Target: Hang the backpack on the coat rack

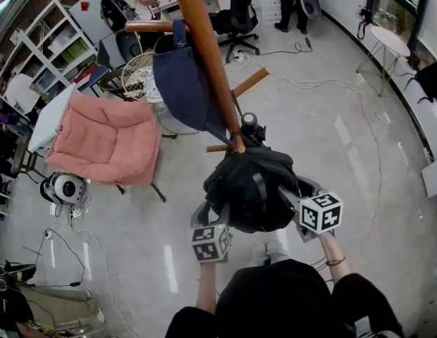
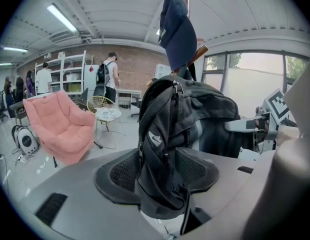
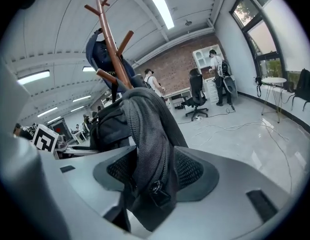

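The backpack [image 1: 250,189] hangs on the coat rack [image 1: 204,48], with the left gripper [image 1: 204,220] at its seven o'clock, the right gripper [image 1: 303,192] at four and an armchair [image 1: 106,139] at ten.

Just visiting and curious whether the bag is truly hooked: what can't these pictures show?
- Which peg bears the backpack: head view, the bag's own bulk covers it.
- Coat rack base: head view, behind the backpack.
- Backpack's bottom: left gripper view, behind the left tool's body.

The head view looks steeply down from above. Each gripper view looks upward along its own fingers [image 2: 120,173], close against the backpack [image 2: 185,114] between them. All three views share the coat rack [image 1: 204,48].
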